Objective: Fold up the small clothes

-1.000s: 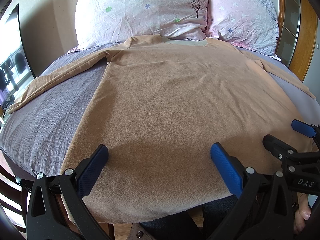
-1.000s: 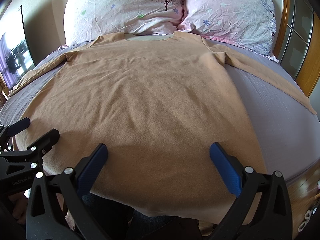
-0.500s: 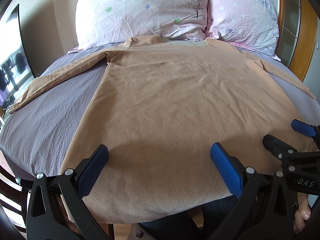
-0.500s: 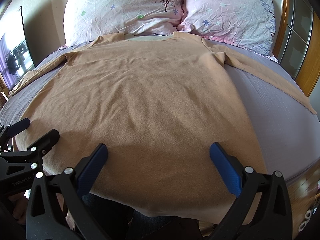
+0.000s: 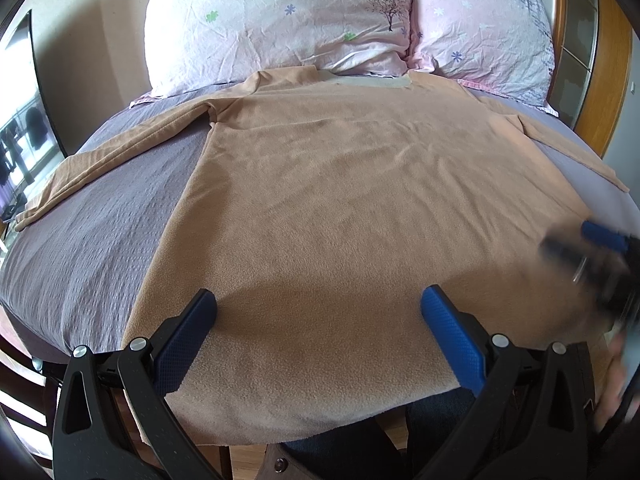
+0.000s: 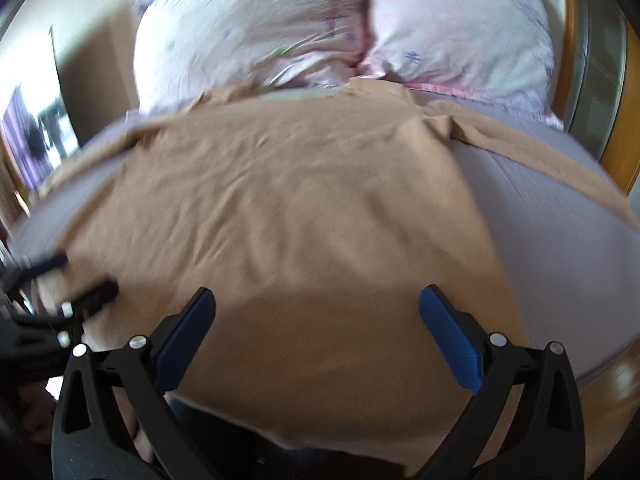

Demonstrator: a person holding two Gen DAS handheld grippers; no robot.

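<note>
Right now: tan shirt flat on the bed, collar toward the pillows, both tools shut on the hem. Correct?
Not quite. Both tools are open: the left tool and right tool hold nothing, as each wrist view shows. The tan shirt does lie flat on the bed, collar toward the pillows.

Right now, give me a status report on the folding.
Left gripper open, right gripper open, both empty. Tan shirt flat on bed, unfolded. Nothing in the way.

Two floral pink pillows [image 5: 280, 20] side by side, grey-purple bedsheet [image 5: 80, 240], wooden headboard [image 5: 612, 60], beige wall [image 5: 92, 40]
</note>
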